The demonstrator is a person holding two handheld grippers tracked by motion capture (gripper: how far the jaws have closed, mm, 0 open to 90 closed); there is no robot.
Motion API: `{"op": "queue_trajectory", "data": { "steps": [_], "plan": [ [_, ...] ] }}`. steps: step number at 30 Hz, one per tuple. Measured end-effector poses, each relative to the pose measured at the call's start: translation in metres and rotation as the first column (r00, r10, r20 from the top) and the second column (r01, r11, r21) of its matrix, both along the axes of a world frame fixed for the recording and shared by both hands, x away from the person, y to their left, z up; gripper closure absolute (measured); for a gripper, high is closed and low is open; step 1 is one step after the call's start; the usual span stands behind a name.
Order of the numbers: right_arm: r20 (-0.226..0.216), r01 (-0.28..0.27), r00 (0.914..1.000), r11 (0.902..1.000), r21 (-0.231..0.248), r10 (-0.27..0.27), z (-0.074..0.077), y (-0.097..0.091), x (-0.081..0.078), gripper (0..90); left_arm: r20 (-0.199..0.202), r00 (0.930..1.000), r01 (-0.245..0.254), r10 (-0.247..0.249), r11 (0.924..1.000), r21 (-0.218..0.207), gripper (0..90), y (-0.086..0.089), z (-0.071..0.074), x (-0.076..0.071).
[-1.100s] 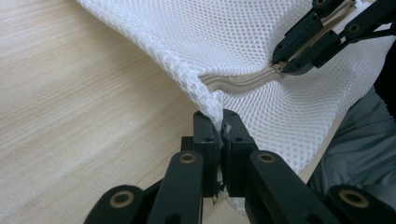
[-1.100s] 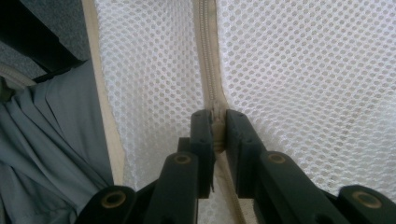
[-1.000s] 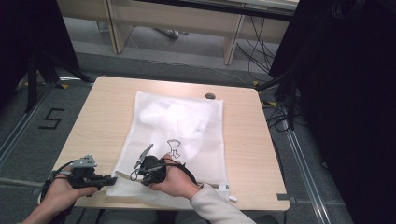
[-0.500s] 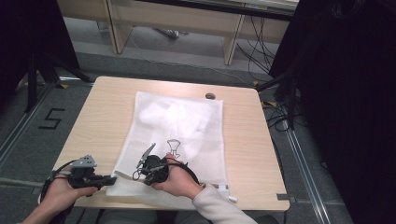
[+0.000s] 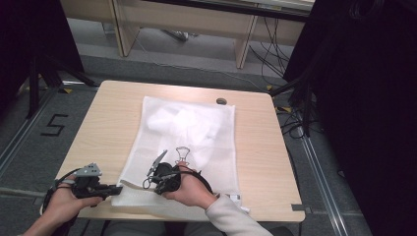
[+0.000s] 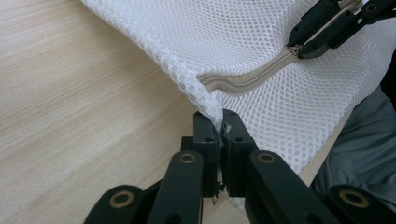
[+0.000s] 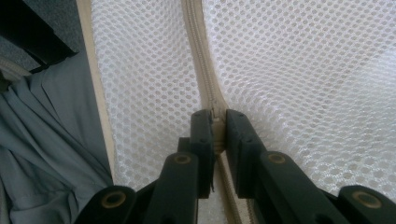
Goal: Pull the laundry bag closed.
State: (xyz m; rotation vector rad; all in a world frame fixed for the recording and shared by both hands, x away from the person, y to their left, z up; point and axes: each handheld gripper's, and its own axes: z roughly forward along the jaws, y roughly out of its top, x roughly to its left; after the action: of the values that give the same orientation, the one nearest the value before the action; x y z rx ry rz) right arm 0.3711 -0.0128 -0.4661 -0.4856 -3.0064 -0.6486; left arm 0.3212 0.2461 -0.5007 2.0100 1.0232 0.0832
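Note:
A white mesh laundry bag (image 5: 196, 137) with a white garment inside lies flat on the wooden table (image 5: 113, 118). At the near left, my left gripper (image 5: 118, 188) is shut on the bag's near left corner; in the left gripper view its jaws (image 6: 220, 133) pinch the mesh (image 6: 233, 37) right at the end of the beige zipper (image 6: 243, 77). My right gripper (image 5: 147, 183) sits a short way to the right along the same near edge. Its jaws (image 7: 218, 126) are shut on the zipper pull, with the zipper tape (image 7: 201, 56) running away ahead of them. From the left gripper view the right gripper (image 6: 299, 49) shows at the upper right, clamped on the zipper.
A small dark round object (image 5: 221, 101) lies at the table's far edge beside the bag. A white label (image 5: 236, 198) sticks out at the bag's near right corner. The person's grey clothing (image 7: 46, 140) is just past the table's near edge. Dark stands and cables surround the table.
The right hand has crept slightly to the right along the bag's near edge. The left hand has stayed put, and both grips look the same.

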Motion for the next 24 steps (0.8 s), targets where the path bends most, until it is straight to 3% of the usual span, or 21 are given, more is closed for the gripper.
{"op": "queue_trajectory", "data": {
  "steps": [7, 10, 13, 15, 17, 19, 21, 24],
  "plan": [
    [-0.005, 0.008, 1.0000, 1.0000, -0.006, -0.008, 0.0010, -0.0002, -0.0015, 82.3, -0.009, 0.9999, 0.008, -0.008, 0.9998, 0.016, 85.8, 0.0006, 0.0013, 0.0002],
    [0.025, -0.019, 0.9995, 0.9998, -0.007, 0.019, 0.0006, -0.0006, 0.0002, 82.3, 0.001, 1.0000, -0.001, 0.001, 1.0000, 0.001, 85.8, 0.0001, 0.0000, 0.0001],
    [0.013, 0.016, 0.9998, 0.9994, -0.030, -0.015, 0.0026, -0.0022, -0.0017, 82.4, -0.001, 1.0000, 0.000, 0.000, 1.0000, 0.000, 85.8, 0.0001, 0.0000, 0.0001],
    [0.025, -0.024, 0.9994, 0.9997, -0.008, 0.024, 0.0023, -0.0040, 0.0012, 82.4, 0.000, 1.0000, 0.001, -0.001, 1.0000, -0.002, 85.8, 0.0001, -0.0002, 0.0003],
    [0.012, 0.017, 0.9998, 0.9995, -0.025, -0.017, 0.0041, -0.0051, -0.0008, 82.3, 0.002, 1.0000, -0.001, 0.001, 1.0000, 0.002, 85.8, 0.0000, -0.0001, 0.0003],
    [0.013, 0.017, 0.9998, 0.9995, -0.025, -0.017, 0.0040, -0.0058, -0.0012, 82.4, -0.010, 0.9999, -0.005, 0.005, 1.0000, -0.003, 85.8, 0.0000, -0.0001, 0.0001],
    [0.026, -0.019, 0.9995, 0.9998, -0.006, 0.019, 0.0030, -0.0063, 0.0011, 82.3, -0.002, 1.0000, 0.000, 0.000, 1.0000, -0.001, 85.8, 0.0000, -0.0003, 0.0003],
    [0.026, -0.005, 0.9997, 1.0000, -0.005, 0.005, 0.0037, -0.0073, 0.0010, 82.3, -0.012, 0.9999, -0.006, 0.006, 1.0000, -0.001, 85.8, 0.0000, -0.0001, 0.0001]
  ]
}}
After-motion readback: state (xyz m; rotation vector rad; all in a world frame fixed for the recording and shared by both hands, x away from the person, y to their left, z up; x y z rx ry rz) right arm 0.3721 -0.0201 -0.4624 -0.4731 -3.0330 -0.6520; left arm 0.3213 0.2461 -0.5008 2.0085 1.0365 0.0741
